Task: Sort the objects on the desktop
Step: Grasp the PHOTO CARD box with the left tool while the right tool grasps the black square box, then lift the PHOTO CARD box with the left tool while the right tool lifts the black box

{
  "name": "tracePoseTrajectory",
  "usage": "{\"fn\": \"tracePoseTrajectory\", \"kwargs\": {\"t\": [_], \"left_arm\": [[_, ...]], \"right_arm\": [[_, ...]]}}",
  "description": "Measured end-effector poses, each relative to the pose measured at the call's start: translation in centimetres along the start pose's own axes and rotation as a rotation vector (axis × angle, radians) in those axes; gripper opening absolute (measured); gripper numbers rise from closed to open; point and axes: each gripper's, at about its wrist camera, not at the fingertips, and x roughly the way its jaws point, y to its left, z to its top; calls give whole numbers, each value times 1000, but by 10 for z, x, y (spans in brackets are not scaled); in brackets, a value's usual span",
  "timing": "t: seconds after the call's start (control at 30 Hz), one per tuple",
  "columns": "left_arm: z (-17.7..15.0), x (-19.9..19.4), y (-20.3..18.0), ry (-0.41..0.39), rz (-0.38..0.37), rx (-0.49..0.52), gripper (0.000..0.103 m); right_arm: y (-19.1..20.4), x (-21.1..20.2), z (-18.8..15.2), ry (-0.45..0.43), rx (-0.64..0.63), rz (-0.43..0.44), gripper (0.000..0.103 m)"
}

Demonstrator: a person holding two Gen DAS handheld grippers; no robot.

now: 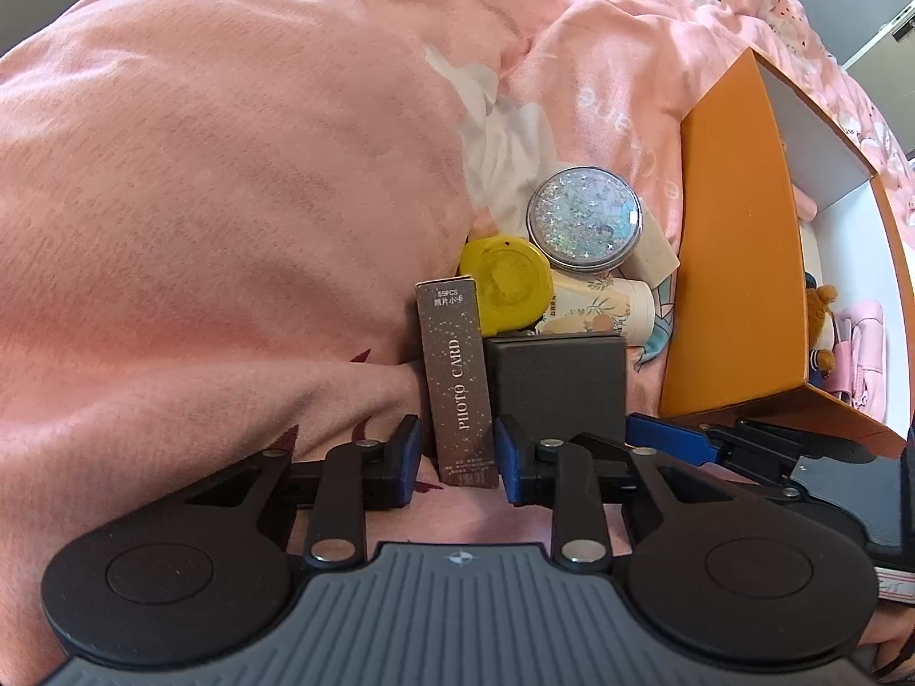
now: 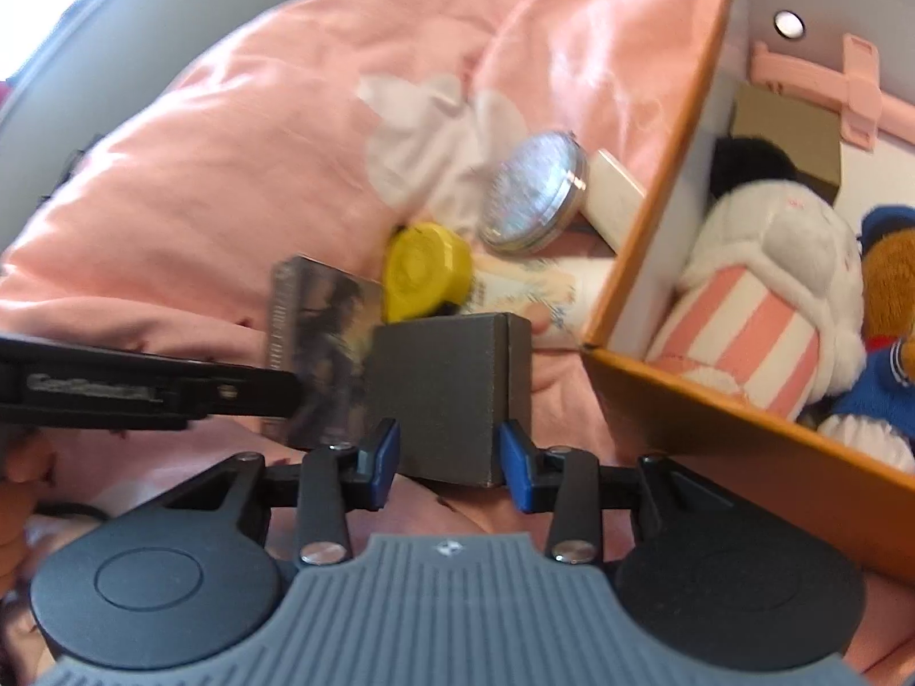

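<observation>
A brown "PHOTO CARD" box point(image 1: 457, 377) stands upright on the pink bedding, between the fingers of my left gripper point(image 1: 457, 460). A narrow gap shows beside the left pad, so that gripper is open around it. Right beside it is a dark grey box point(image 2: 446, 394), also point(image 1: 560, 383), and my right gripper point(image 2: 449, 454) is shut on its lower sides. In the right wrist view the photo card box point(image 2: 320, 343) is blurred. The black arm of the left gripper crosses in front of it.
Behind the two boxes lie a yellow round case point(image 1: 506, 283), a glittery round compact point(image 1: 583, 220), a floral cream tube point(image 1: 606, 306) and a white bar point(image 1: 652, 254). An open orange box point(image 2: 657, 217) at the right holds plush toys point(image 2: 766, 286). A bunched pink blanket point(image 1: 229, 200) rises at the left.
</observation>
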Motion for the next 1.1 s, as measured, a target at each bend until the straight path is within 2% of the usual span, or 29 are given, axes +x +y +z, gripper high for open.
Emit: {"fn": "tracePoseTrajectory", "kwargs": {"t": [0.07, 0.13, 0.23, 0.33, 0.4, 0.73, 0.87, 1.1], "left_arm": [[0, 0, 1, -2, -6, -3, 31], [-1, -1, 2, -5, -11, -2, 31], [-1, 1, 2, -6, -17, -1, 31], [-1, 1, 3, -5, -23, -10, 31], [-1, 1, 2, -5, -23, -11, 31], [-2, -2, 2, -7, -20, -10, 31], [-1, -2, 2, -7, -25, -12, 31], [1, -2, 3, -7, -25, -16, 31]], "right_arm": [[1, 4, -2, 32, 15, -69, 46], [-3, 4, -2, 42, 50, -68, 51], [-12, 11, -1, 59, 98, -20, 58], [-22, 20, 0, 72, 148, 63, 59], [-25, 23, 1, 76, 166, 79, 61], [-10, 0, -7, 11, 106, 52, 47], [-7, -19, -11, -47, 92, 88, 42], [-2, -35, -3, -156, 57, 179, 42]]}}
